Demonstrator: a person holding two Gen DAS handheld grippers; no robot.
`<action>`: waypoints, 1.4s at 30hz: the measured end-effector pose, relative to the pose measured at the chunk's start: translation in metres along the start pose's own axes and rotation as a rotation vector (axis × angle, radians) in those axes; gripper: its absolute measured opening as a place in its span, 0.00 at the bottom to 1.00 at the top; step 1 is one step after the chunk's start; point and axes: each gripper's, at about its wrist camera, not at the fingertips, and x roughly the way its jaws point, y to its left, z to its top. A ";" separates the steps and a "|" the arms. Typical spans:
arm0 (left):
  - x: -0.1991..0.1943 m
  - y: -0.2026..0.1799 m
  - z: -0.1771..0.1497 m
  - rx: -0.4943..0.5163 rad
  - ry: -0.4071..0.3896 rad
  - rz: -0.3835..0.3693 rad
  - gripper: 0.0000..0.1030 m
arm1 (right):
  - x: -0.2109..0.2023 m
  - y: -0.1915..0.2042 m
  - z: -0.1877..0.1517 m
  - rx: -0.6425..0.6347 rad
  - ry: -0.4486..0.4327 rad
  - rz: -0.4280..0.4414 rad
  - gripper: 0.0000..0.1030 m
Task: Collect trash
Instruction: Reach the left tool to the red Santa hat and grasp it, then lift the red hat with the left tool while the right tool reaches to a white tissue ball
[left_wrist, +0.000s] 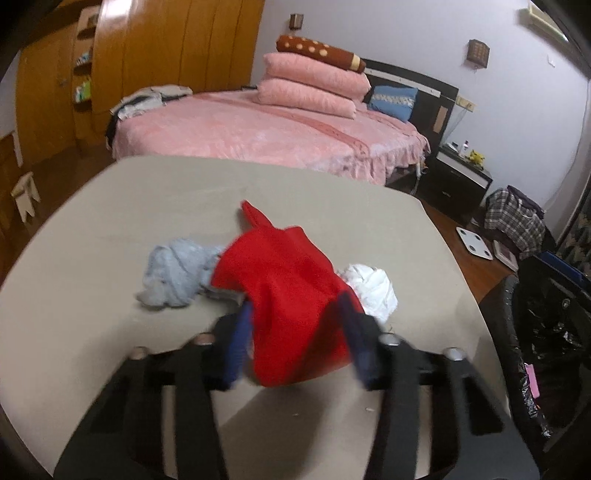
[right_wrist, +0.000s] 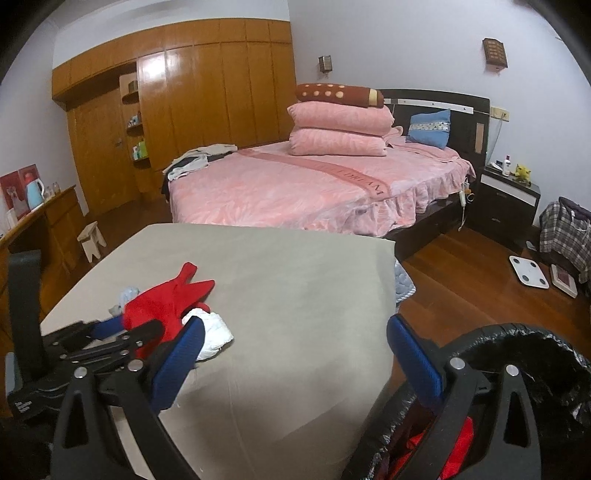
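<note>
My left gripper (left_wrist: 295, 314) is shut on a red cloth (left_wrist: 284, 291) and holds it just above the grey table (left_wrist: 110, 206). It also shows in the right wrist view (right_wrist: 122, 325), with the red cloth (right_wrist: 166, 299) in it. A crumpled light blue cloth (left_wrist: 177, 273) lies left of the red one, and a crumpled white wad (left_wrist: 373, 288) lies right of it; the wad shows in the right wrist view too (right_wrist: 210, 332). My right gripper (right_wrist: 291, 332) is open and empty at the table's right front corner, over the rim of a black-lined trash bin (right_wrist: 517, 354) holding red trash.
The trash bin (left_wrist: 543, 354) stands at the table's right side. A pink bed (right_wrist: 314, 181) with stacked pillows is behind the table. A nightstand (right_wrist: 506, 199), a white scale (right_wrist: 528, 271) and a plaid bag (right_wrist: 565, 236) are on the wooden floor at right. A small stool (right_wrist: 92, 238) stands at left.
</note>
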 end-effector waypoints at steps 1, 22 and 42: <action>0.002 0.000 -0.001 0.000 0.005 -0.004 0.25 | 0.001 0.000 0.000 0.000 0.001 0.000 0.94; -0.079 0.005 -0.003 0.014 -0.152 0.036 0.15 | 0.009 0.010 -0.001 -0.012 0.017 0.038 0.94; -0.081 0.028 -0.044 -0.013 -0.043 0.081 0.66 | 0.014 0.030 -0.018 -0.057 0.063 0.053 0.94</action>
